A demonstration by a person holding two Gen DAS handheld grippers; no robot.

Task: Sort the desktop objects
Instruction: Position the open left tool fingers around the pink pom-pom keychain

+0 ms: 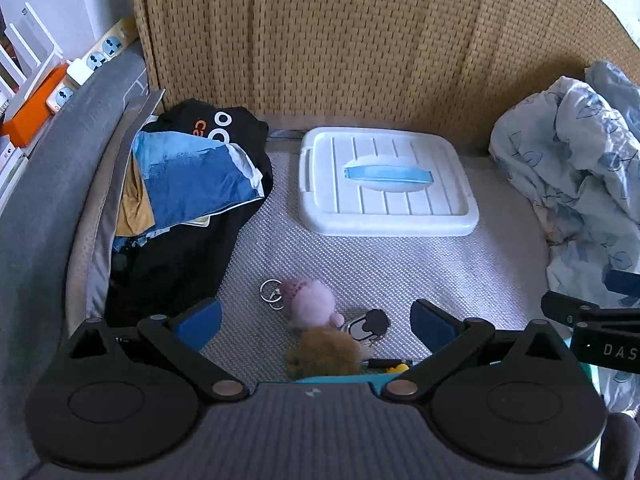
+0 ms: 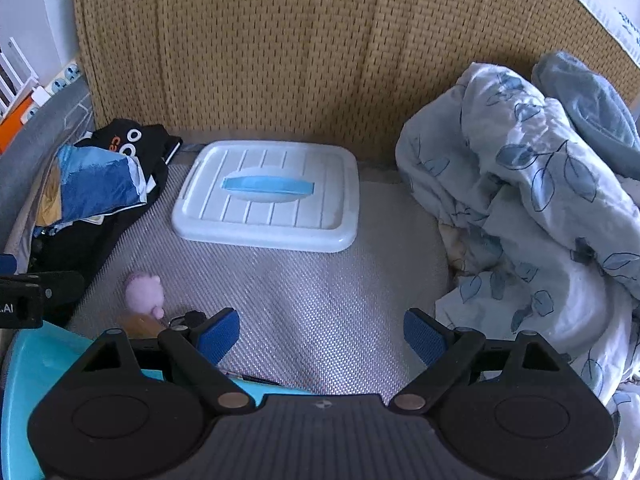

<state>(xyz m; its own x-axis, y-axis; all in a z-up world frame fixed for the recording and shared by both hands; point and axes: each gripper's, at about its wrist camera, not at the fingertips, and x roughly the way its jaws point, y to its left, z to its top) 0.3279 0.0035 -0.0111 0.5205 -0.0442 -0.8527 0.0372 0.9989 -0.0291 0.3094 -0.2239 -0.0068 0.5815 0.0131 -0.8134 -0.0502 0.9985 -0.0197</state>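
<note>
Two grippers hovering over a woven grey mat, both with fingers spread wide and holding nothing.

The left gripper (image 1: 316,320) is hanging just above a pink plush keychain with metal rings (image 1: 308,300), a brown fluffy pompom (image 1: 324,354) and a small black key fob (image 1: 374,322) lying near. The right gripper (image 2: 320,332) is facing bare mat (image 2: 320,288); a white ribbed plastic lid with a blue handle (image 2: 268,196) is lying farther off, and a rumpled leaf-print quilt (image 2: 532,200) is sitting at right.

Woven mat (image 1: 360,264) carries white lid (image 1: 386,184), keychains (image 1: 316,312), quilt (image 1: 580,184).
</note>
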